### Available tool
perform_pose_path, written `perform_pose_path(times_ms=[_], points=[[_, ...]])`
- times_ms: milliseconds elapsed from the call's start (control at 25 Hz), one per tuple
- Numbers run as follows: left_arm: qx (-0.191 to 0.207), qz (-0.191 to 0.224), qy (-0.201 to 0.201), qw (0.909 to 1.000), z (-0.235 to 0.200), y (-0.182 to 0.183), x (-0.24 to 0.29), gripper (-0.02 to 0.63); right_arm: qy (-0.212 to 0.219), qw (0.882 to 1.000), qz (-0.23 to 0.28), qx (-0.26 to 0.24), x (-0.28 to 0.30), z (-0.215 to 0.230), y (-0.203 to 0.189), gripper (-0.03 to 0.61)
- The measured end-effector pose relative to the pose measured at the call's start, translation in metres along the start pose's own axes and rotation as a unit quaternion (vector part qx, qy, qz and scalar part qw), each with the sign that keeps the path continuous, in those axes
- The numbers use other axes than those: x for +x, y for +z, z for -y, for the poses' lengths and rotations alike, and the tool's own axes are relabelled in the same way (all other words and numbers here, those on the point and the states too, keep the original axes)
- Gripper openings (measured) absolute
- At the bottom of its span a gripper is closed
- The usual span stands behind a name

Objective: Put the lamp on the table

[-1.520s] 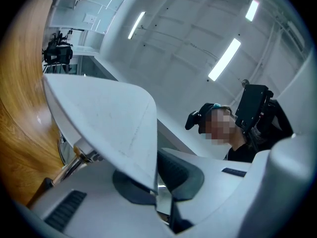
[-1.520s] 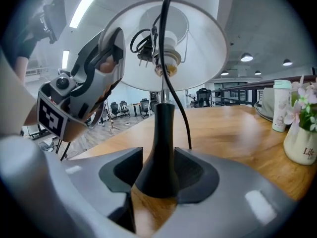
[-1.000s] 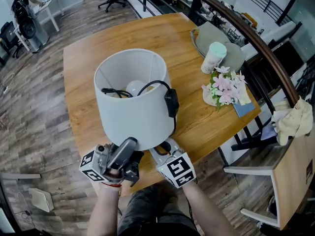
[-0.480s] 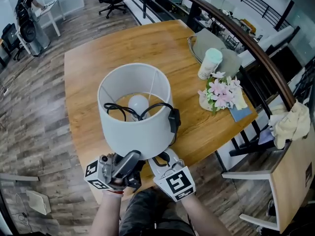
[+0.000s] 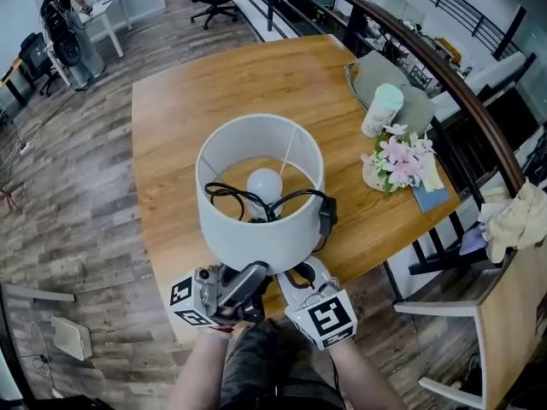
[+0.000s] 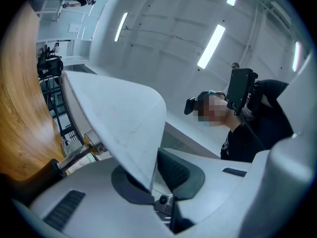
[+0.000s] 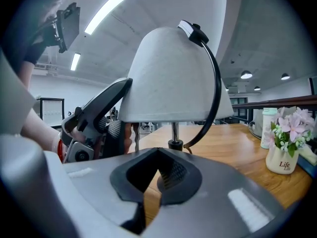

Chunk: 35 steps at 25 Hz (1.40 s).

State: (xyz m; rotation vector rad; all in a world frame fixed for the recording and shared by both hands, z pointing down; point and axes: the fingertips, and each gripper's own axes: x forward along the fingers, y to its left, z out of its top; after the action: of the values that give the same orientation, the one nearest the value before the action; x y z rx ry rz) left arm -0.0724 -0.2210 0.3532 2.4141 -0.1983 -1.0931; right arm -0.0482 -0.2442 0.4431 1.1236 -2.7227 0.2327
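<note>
Tabletop (image 5: 197, 92) of warm wood fills the middle of the head view, with plank flooring around it and a dark railing along its far right side.

Next in size is the lamp (image 5: 256, 239), upright over the near part of the table, close to the near edge. Its white shade (image 6: 119, 123) is open at the top. In the right gripper view the lamp (image 7: 173, 78) shows a thin metal stem that runs down from under the shade to a dark collar. The foot is hidden behind the gripper, so I cannot tell whether it rests on the wood.

A gray tray (image 5: 369, 67) lies at the far right corner of the table.

The left gripper (image 5: 255, 272) sits at the shade's near lower rim. In its own view the left gripper (image 6: 151, 177) has its jaws closed on the shade's thin wall, which runs down between the two pads.

The right gripper (image 5: 301, 273) is just beside it, under the shade's near right side. In its own view the right gripper (image 7: 156, 165) has its jaws drawn fully together, with nothing seen between them, and it faces the stem.

A small vase of pink flowers (image 5: 400, 154) stands near the right edge, well apart from the lamp. A pale cup (image 5: 381, 109) stands just beyond the flowers, against the tray.

A black cord (image 5: 231, 196) lies coiled inside the shade and hangs over its right rim. The round bulb (image 5: 264, 182) sits in the middle.
</note>
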Motion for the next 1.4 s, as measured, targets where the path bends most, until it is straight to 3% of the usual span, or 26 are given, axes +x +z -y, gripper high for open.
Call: perform_pose_path(times_ms=[400, 840, 1160, 1400], points=[[0.001, 0.006, 0.014, 0.9999, 0.003, -0.002, -0.006, 0.04, 0.004, 1.0, -0.005, -0.01, -0.007, -0.008, -0.009, 0.008], [0.02, -0.046, 0.075, 0.9959, 0.0, -0.028, -0.025, 0.052, 0.004, 1.0, -0.017, -0.015, -0.011, -0.017, -0.021, 0.008], [0.05, -0.117, 0.159, 0.9789, -0.01, -0.056, -0.049, 0.052, -0.002, 1.0, -0.016, -0.005, -0.022, -0.022, -0.033, 0.006], [0.071, -0.133, 0.227, 0.9621, -0.019, -0.062, -0.067, 0.051, -0.007, 1.0, -0.007, -0.004, -0.03, -0.025, -0.033, 0.006]])
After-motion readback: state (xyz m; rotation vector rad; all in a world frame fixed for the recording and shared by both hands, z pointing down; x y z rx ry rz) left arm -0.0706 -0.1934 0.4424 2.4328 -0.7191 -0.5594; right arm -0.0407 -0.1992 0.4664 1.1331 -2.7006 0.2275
